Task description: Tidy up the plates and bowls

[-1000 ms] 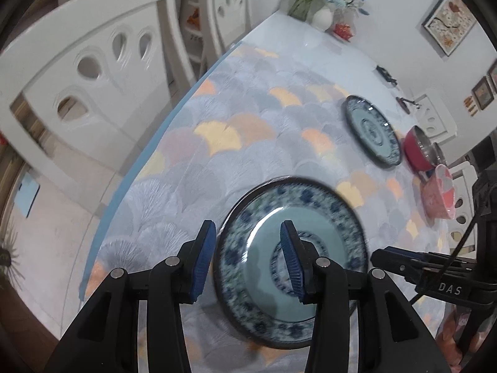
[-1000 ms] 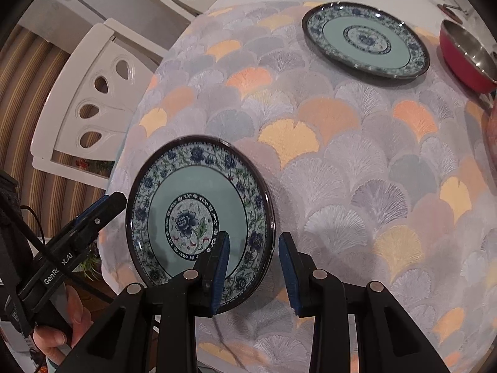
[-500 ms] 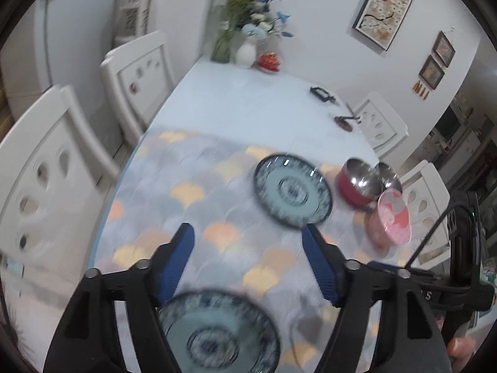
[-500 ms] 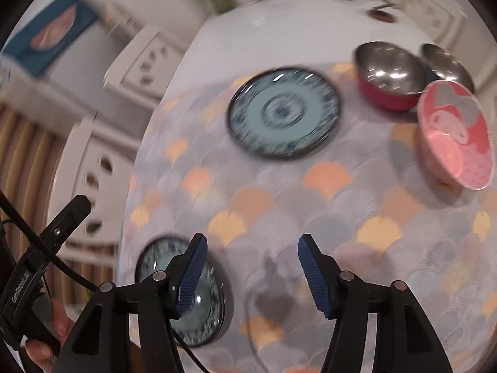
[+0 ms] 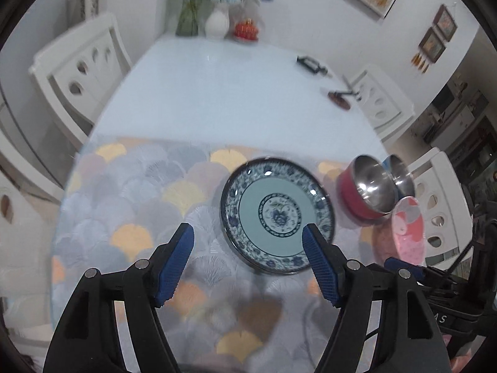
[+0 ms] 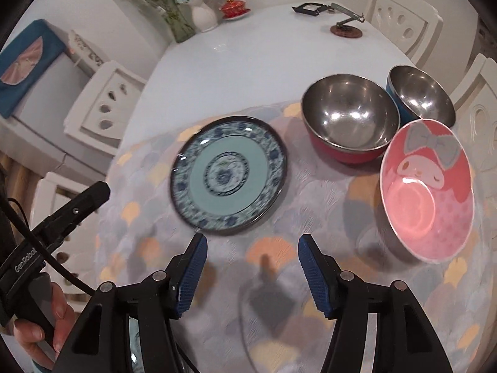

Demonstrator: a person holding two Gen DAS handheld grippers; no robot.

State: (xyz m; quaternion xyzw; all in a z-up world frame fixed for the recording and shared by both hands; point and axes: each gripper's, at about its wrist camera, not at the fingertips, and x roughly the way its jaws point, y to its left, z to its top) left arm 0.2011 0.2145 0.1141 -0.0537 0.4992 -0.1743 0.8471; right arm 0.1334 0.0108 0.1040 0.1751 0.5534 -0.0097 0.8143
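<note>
Though near, plate (image 6: 228, 174) beyond jaws

The plate (image 6: 228, 174) lay flat on the mat (image 6: 326, 267) covering the near part of the worktop (image 6: 248, 62). Right of the plate stood the larger metal bowl (image 6: 349, 121), with the smaller metal bowl (image 6: 419, 93) touching it on its far right side. The cartoon bowl (image 6: 427, 189) sat right of the plate, nearer than both metal bowls and against the larger one. Far behind the plate, at the worktop's far edge, stood the vases (image 6: 203, 15).
</note>
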